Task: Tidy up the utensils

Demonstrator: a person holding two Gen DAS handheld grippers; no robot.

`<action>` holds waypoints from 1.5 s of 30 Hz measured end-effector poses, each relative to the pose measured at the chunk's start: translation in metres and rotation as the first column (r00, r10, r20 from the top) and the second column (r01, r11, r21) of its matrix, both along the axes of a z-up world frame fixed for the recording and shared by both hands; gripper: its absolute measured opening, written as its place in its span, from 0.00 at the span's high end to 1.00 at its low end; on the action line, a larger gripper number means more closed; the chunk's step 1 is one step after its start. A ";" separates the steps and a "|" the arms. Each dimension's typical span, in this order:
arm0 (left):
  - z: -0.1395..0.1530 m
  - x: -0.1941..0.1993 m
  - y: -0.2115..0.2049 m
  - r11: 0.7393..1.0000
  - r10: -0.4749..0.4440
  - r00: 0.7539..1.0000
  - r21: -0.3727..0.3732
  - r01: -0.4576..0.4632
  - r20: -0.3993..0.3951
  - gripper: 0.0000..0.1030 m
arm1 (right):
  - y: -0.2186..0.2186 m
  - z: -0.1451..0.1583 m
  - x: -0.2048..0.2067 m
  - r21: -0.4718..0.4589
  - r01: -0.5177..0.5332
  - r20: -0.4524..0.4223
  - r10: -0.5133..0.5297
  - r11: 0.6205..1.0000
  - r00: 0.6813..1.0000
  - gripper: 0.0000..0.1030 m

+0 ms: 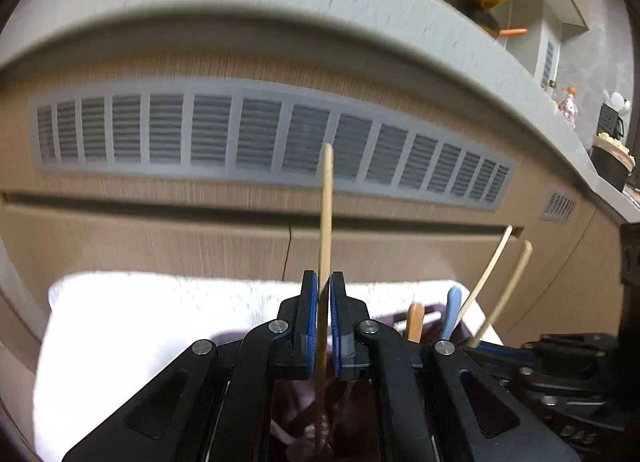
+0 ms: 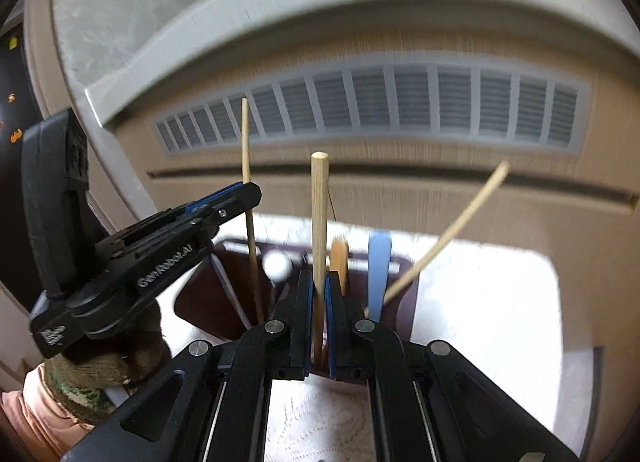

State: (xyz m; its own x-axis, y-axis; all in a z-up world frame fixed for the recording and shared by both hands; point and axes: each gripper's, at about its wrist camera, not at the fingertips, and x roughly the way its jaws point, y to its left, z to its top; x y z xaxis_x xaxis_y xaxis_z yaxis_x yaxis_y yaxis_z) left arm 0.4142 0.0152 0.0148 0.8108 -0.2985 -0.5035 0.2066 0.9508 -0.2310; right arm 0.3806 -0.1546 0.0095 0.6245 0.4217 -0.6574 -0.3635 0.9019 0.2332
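Left tongs (image 1: 324,286) pinch a thin chopstick (image 1: 326,213) upright; right tongs (image 2: 318,286) pinch a thicker chopstick (image 2: 319,213), also upright. The dark holder (image 2: 200,294) sits just below and beyond both tips, on the white cloth (image 2: 500,302). Each stick's long axis already points down into it, the right tongs seemingly nearer.

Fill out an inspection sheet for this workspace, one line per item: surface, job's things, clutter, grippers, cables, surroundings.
Surface: white cloth under a dark utensil holder.
Job's things: one chopstick in the left gripper, a thicker chopstick in the right gripper; in the holder stand a blue handle, an orange handle and a loose leaning chopstick.
Clutter: nothing seen on the cloth.
Grippers: left gripper shut on its chopstick; right gripper shut on its chopstick; both above the holder.
Cables: nothing seen.
Surroundings: wooden cabinet front with a grey vent grille under a grey counter edge; pictures blurred.
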 end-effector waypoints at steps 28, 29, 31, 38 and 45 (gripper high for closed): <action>-0.066 -0.209 0.118 0.960 0.260 0.860 0.018 -0.281 -0.440 0.43 | 0.001 -0.012 -0.137 -0.276 0.249 0.098 -0.231 0.928 0.968 0.14; -0.064 -0.210 0.123 0.952 0.281 0.850 0.016 -0.306 -0.445 0.43 | 0.001 -0.010 -0.138 -0.255 0.250 0.104 -0.230 0.934 0.968 0.12; -0.064 -0.214 0.135 0.923 0.349 0.820 0.018 -0.384 -0.454 0.43 | -0.004 -0.009 -0.137 -0.191 0.237 0.081 -0.225 0.953 0.971 0.11; -0.096 -0.194 0.116 0.937 0.332 0.799 0.076 -0.342 -0.501 0.43 | 0.000 -0.054 -0.155 -0.244 0.201 0.012 -0.204 0.949 0.979 0.11; -0.106 -0.180 0.098 0.934 0.358 0.827 0.184 -0.308 -0.434 0.43 | -0.001 -0.069 -0.161 -0.148 0.129 -0.122 -0.148 0.980 0.981 0.16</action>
State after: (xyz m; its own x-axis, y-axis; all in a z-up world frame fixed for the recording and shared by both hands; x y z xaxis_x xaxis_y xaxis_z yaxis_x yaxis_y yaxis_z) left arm 0.2343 0.1129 -0.0917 0.5251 0.0212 -0.8508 -0.2304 0.9659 -0.1181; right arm 0.2196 -0.1556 -0.0598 0.5747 0.2358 -0.7837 -0.2071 0.9683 0.1395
